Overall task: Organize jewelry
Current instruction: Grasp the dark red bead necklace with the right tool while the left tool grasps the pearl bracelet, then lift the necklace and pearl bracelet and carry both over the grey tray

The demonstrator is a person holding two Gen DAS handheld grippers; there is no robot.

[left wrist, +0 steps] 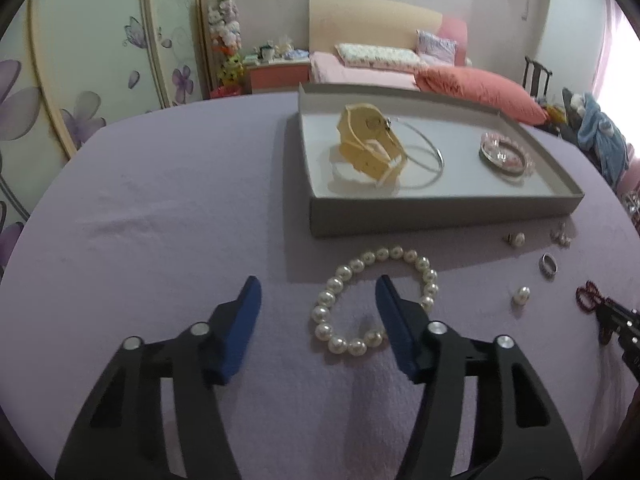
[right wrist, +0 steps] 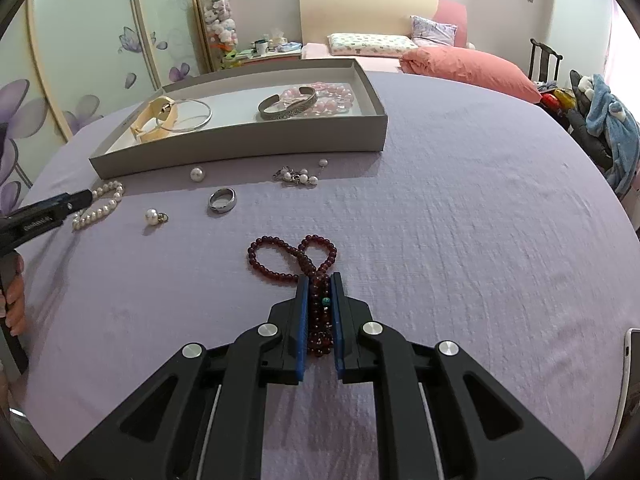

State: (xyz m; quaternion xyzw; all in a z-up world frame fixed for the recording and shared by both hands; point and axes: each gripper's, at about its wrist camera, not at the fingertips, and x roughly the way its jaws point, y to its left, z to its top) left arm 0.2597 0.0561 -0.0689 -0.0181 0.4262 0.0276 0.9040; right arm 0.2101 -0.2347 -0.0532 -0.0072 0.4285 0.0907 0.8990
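My left gripper (left wrist: 316, 286) is open just above the purple cloth, its jaws either side of the near left part of a white pearl bracelet (left wrist: 340, 278). The bracelet also shows in the right wrist view (right wrist: 102, 206). My right gripper (right wrist: 320, 280) is shut on a dark red bead strand (right wrist: 292, 258) that lies looped on the cloth. A grey tray (left wrist: 436, 212) holds a cream watch (left wrist: 370, 142), a thin silver bangle (left wrist: 430, 160) and a pink bead bracelet (left wrist: 506, 156). A silver cuff (right wrist: 288, 104) shows in the tray in the right wrist view.
Loose on the cloth lie a silver ring (right wrist: 222, 199), two single pearls (right wrist: 153, 216) (right wrist: 197, 174), and a small pearl chain (right wrist: 296, 176). A bed with pink pillows (right wrist: 468, 66) stands behind the table. A white device edge (right wrist: 630, 360) is at the right.
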